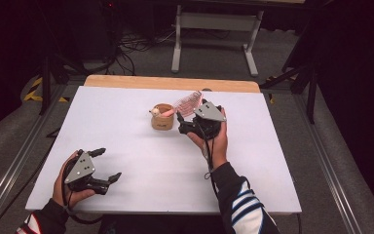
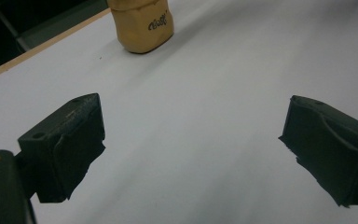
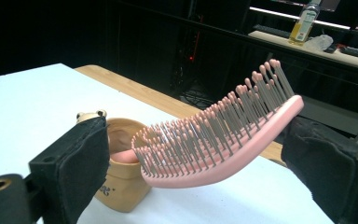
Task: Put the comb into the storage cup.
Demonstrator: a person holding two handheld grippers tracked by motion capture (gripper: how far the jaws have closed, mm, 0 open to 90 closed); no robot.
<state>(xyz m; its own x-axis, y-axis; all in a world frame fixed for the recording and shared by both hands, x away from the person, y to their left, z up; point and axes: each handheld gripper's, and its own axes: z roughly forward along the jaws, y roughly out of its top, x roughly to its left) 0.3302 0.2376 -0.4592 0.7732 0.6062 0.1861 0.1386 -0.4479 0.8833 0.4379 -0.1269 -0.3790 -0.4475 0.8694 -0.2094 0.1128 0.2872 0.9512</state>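
Note:
A tan cup (image 1: pixel 161 118) with dark lettering stands near the middle of the white table (image 1: pixel 126 146); in the left gripper view the cup (image 2: pixel 142 25) is far ahead. A pink hairbrush (image 1: pixel 187 101) leans out of it, handle inside, grey bristles up. My right gripper (image 1: pixel 192 111) is open around the brush head (image 3: pixel 214 140), one jaw beside the cup (image 3: pixel 121 182), the other at the brush tip. A small cream figure (image 3: pixel 91 115) sits on the cup's rim. My left gripper (image 1: pixel 108 164) lies open near the front left, nothing between its jaws (image 2: pixel 191 140).
A wooden strip (image 1: pixel 170 83) runs along the table's far edge. Beyond it stand a white frame (image 1: pixel 214 29), cables on the floor and dark stands. A bottle (image 3: pixel 305 23) sits on a far shelf.

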